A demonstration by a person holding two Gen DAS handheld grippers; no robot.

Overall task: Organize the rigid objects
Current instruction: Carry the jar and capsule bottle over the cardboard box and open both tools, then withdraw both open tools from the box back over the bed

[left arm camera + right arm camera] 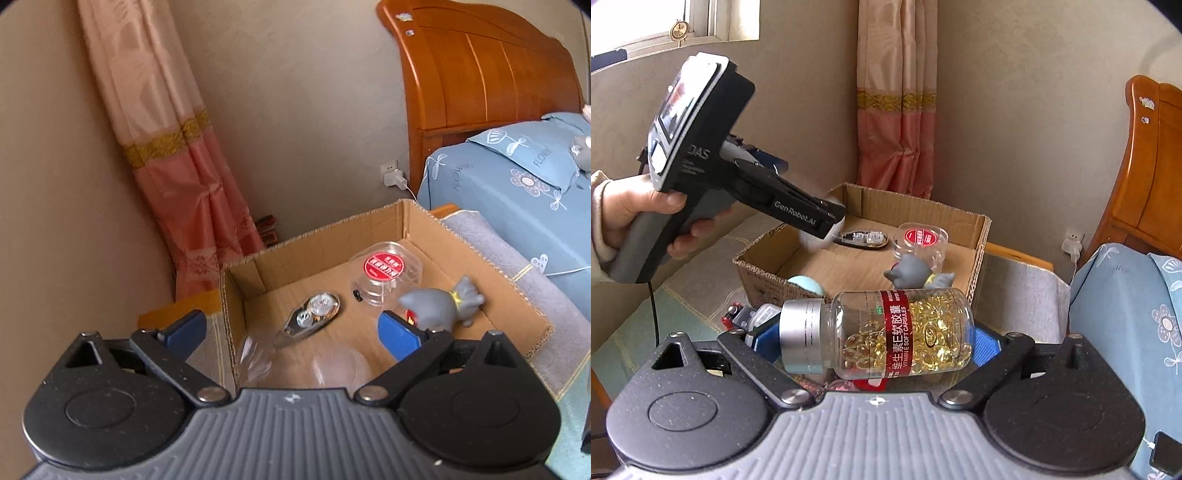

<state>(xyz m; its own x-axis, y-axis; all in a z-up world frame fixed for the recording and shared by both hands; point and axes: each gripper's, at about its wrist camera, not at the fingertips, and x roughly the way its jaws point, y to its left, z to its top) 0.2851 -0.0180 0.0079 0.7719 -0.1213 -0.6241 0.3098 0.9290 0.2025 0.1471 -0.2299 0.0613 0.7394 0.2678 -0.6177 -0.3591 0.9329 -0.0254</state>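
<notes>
A cardboard box [369, 225] holds a clear jar with a red label [386, 272], a grey cat figure [439, 303] and a flat oval clear case [314, 317]. My left gripper [291, 332] is open above the box's near left part; a blurred clear round thing [332, 365] shows below it. In the right wrist view the left gripper [827, 225] hangs over the box [979, 236] with a blurred white thing at its tips. My right gripper [871, 343] is shut on a clear capsule bottle [886, 332] with a silver cap, held sideways before the box.
The box sits on a grey cloth [517, 266] beside a blue-covered bed [517, 192] with a wooden headboard [480, 66]. A pink curtain [177, 155] hangs behind. A teal ball [809, 286] and a small red toy [733, 314] lie in front of the box.
</notes>
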